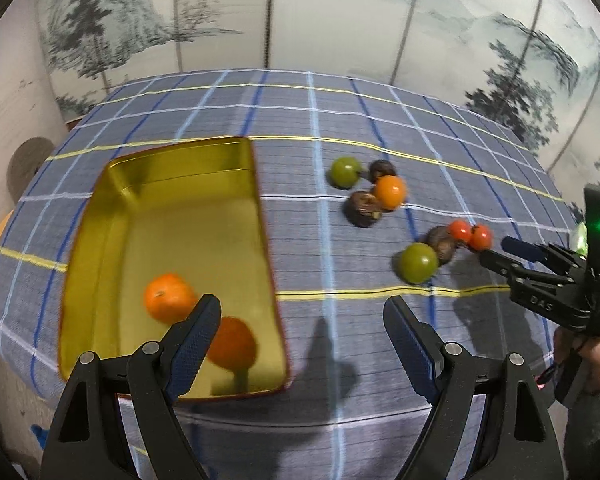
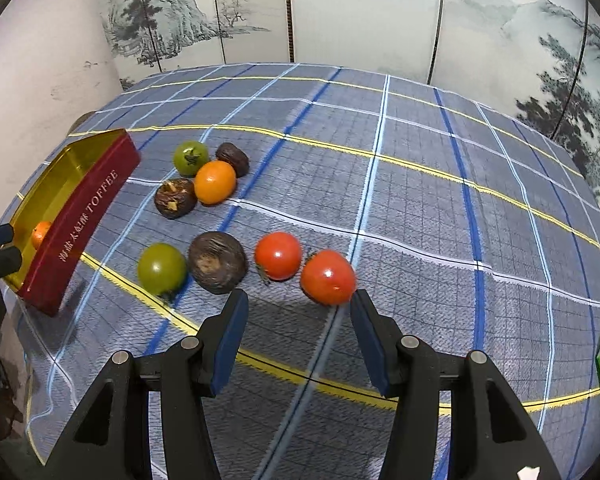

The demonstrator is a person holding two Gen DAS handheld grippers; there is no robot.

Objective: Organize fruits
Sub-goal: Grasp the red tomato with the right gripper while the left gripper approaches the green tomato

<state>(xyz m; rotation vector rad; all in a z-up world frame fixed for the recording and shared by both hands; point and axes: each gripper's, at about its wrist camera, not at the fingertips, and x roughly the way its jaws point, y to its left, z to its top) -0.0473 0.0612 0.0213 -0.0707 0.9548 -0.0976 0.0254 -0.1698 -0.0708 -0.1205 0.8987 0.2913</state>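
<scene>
Tin (image 1: 236, 152): red outside, gold inside, on the checked cloth (image 2: 420, 200), left of the loose fruit. One orange fruit (image 1: 168, 298) in it, near the front; its reflection shows on the gold floor beside it.
Far cluster: green tomato (image 2: 191, 156), orange tomato (image 2: 215, 182), two dark brown fruits (image 2: 175, 197) (image 2: 233, 158), all bunched and touching.
Near cluster: green tomato (image 2: 162, 268), dark brown fruit (image 2: 217, 262), two red tomatoes (image 2: 278, 255) (image 2: 327, 277), in a rough row on the cloth.
Left gripper (image 1: 300, 312): jaws wide apart, nothing between them, over the tin's front right corner.
Right gripper (image 2: 298, 308): jaws part open, empty, just short of the nearest red tomato; right finger tip next to it, contact unclear.
Hand (image 1: 592, 356): holds the right gripper, seen at the left camera's right edge.
Backdrop: folding screen (image 2: 340, 12) painted with trees and hills.
</scene>
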